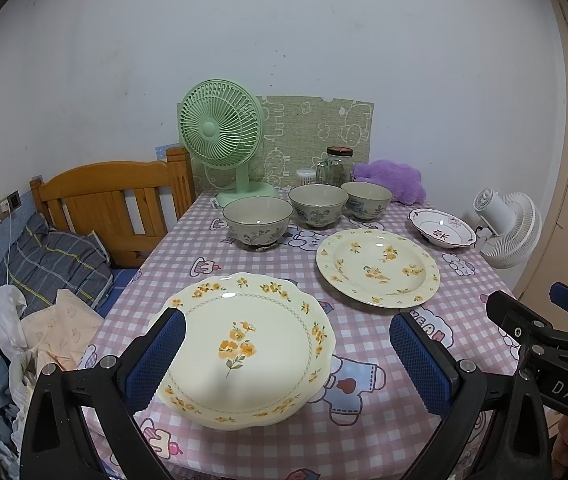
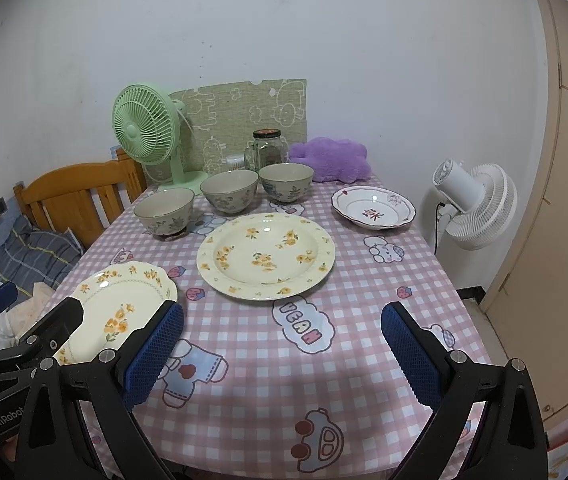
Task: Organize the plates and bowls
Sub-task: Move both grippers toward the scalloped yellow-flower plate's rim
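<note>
A pink checked tablecloth (image 2: 363, 280) holds scattered dishes. The scalloped floral plate (image 1: 244, 348) lies at its near left edge, directly ahead of the left gripper (image 1: 287, 360), whose jaws gape wide, holding nothing. The right gripper (image 2: 282, 356) (equally wide, empty) hovers farther right, so the left is nearer.

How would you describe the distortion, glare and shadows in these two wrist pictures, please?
Left wrist view: fisheye bends the wall, dark corners; small highlights on the scalloped cream floral plate, soft shadow across its near half. Right wrist view: same curvature; soft shadow on the pink checked tablecloth near the open right gripper; focus sharp.
</note>
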`<state>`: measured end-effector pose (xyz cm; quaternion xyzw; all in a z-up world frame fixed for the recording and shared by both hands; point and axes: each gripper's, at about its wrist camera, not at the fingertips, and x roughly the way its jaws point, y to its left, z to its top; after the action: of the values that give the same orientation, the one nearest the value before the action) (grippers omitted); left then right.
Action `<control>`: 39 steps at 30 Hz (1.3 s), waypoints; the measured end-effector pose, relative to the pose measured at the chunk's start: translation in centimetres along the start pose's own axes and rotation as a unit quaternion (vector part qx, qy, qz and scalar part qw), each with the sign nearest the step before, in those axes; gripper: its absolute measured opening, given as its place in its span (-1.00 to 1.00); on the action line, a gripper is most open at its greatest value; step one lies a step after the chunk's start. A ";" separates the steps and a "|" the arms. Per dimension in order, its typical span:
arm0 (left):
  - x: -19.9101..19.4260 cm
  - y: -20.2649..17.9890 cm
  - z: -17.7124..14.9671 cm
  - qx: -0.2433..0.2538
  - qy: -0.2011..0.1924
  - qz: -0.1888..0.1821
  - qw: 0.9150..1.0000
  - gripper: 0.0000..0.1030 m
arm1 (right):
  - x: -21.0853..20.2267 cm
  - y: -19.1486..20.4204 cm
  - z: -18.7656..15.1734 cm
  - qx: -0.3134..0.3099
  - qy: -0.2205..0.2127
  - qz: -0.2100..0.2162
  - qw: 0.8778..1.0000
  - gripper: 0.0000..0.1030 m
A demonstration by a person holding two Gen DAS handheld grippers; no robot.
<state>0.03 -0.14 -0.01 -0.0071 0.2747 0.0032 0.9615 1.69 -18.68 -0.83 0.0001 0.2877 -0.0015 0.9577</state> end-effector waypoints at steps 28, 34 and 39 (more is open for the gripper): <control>0.7 0.3 0.0 0.000 0.013 0.005 1.000 0.99 | 0.6 0.3 0.1 0.004 0.012 0.002 1.000 0.94; 2.2 1.6 0.2 -0.006 0.014 0.008 1.000 0.98 | 1.8 1.6 0.5 0.005 0.027 0.004 1.000 0.94; 3.6 3.1 0.8 -0.030 -0.004 -0.007 1.000 0.96 | 3.2 3.0 1.1 0.008 0.040 0.005 0.999 0.94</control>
<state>3.49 2.95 -1.25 -0.0376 0.2710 0.0045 0.9618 5.01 -15.68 -1.71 0.0093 0.3255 0.0006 0.9455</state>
